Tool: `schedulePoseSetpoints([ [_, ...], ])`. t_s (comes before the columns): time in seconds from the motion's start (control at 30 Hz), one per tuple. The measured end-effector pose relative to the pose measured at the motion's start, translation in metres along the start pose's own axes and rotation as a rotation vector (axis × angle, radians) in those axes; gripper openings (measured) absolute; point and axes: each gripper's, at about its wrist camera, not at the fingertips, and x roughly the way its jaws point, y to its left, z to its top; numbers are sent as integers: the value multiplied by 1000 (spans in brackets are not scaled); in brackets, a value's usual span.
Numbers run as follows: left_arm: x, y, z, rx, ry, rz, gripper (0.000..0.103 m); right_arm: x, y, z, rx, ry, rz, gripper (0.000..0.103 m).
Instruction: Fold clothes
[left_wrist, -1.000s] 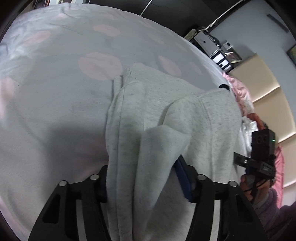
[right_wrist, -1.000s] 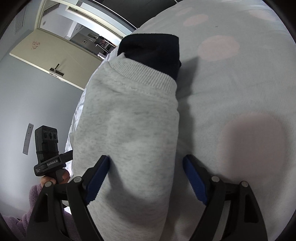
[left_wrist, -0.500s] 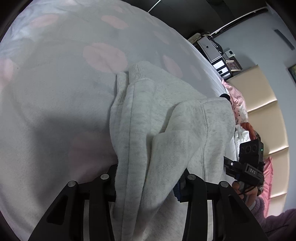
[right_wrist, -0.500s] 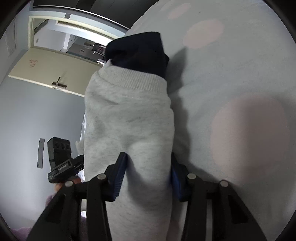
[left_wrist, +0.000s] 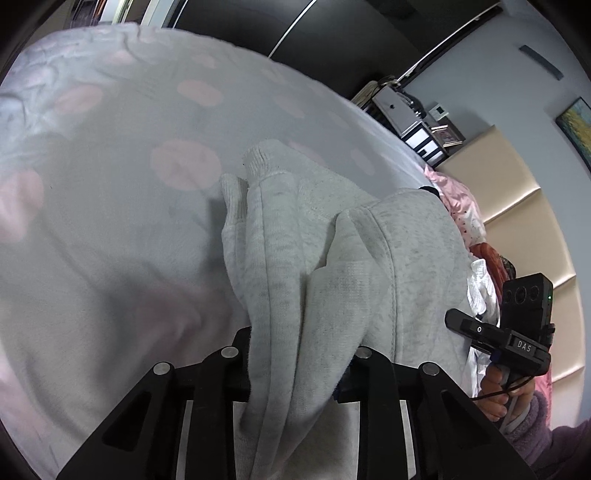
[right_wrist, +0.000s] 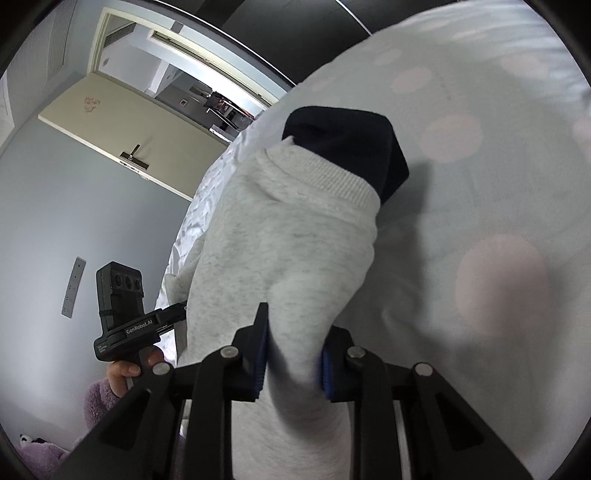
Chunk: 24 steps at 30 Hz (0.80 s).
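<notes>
Here, left gripper (left_wrist: 295, 363) clamped on bunched folds of the grey sweatshirt (left_wrist: 332, 258), pads buried in cloth; right gripper (right_wrist: 291, 354) pinched on the same garment, draped ahead over the spotted bedspread (right_wrist: 498, 184). Beyond its ribbed hem, a dark garment (right_wrist: 351, 144), mostly hidden.

We log one garment: a light heather-grey sweatshirt (left_wrist: 332, 258) of fleecy knit with ribbed cuffs and hem. In the left wrist view it is bunched into long vertical folds, two ribbed cuff ends lying side by side at its far end on the pale spotted bedspread, a stitched seam curving over the right-hand fold. In the right wrist view the sweatshirt (right_wrist: 280, 251) is gathered into a thick roll, its ribbed band at the far end resting against a dark navy folded garment (right_wrist: 354, 147) just beyond it.
</notes>
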Motion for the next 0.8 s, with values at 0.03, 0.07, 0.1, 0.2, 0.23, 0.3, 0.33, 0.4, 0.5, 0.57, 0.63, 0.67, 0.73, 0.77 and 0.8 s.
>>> schedulePoseSetpoints([
  [0.03,-5,-2,0,6,-14,-3,26,-5,11,1,-14,-8,-5,22],
  [0.07,-11,-5,0,12,-27,-6,26,-9,22,2,-29,-16,-9,22],
  [0.1,-16,-7,1,17,-41,-9,26,-14,34,4,-51,-24,-16,22],
  [0.2,-47,-13,7,27,-112,-16,26,-10,83,13,-111,-32,-5,22],
  [0.23,-61,-14,10,28,-143,-17,26,-5,101,16,-130,-32,3,22],
  [0.3,-89,-17,16,31,-206,-21,26,4,136,21,-168,-32,20,22],
  [0.33,-104,-15,20,35,-225,-14,26,8,154,24,-187,-32,28,22],
  [0.4,-134,-7,30,43,-253,9,26,17,189,30,-225,-33,45,22],
  [0.5,-192,14,48,52,-297,67,26,30,243,39,-282,-33,70,22],
  [0.57,-231,28,60,57,-327,118,26,39,278,45,-320,-33,87,21],
  [0.63,-271,46,69,59,-345,182,26,48,314,51,-357,-33,103,21],
  [0.67,-291,55,74,61,-353,214,26,53,331,53,-375,-33,113,21],
  [0.73,-329,80,79,55,-355,286,26,82,360,49,-379,-15,164,21],
  [0.77,-348,95,80,50,-355,319,26,100,375,47,-374,4,195,21],
  [0.8,-365,112,79,41,-353,349,26,118,388,44,-368,22,220,21],
])
